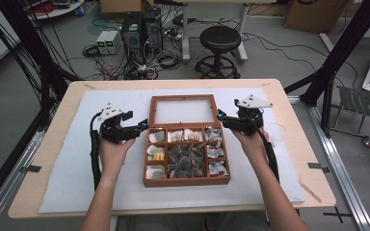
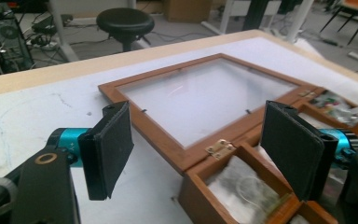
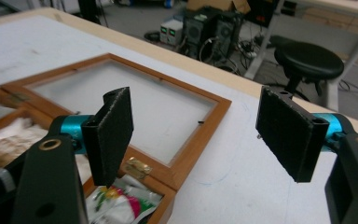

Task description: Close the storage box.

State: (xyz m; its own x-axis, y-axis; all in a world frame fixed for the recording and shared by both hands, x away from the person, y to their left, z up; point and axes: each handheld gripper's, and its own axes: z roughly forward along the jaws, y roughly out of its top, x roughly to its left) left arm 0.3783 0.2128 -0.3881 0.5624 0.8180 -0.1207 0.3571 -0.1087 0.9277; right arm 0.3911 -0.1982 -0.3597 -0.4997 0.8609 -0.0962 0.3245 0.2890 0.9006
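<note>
Flanking the wooden box (image 1: 187, 180) — left gripper (image 1: 143, 127) at 9 o'clock, right gripper (image 1: 220, 117) at 3, both gaping empty. Glazed lid (image 1: 184, 110): stiff, fragile — gripping frame corners only.

a brown wooden box (image 1: 187, 182) with a clear glass lid (image 1: 184, 110) sits on a white sheet (image 1: 67, 183). beside the box, two black grippers (image 1: 144, 127) (image 1: 220, 116) have bright blue parts. inside are white and brown packets (image 1: 188, 160).

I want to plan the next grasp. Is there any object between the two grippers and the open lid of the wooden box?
Nothing visible blocks them. The left gripper and right gripper stand open at either side of the hinge line, with the lid lying flat on the white mat.
</note>
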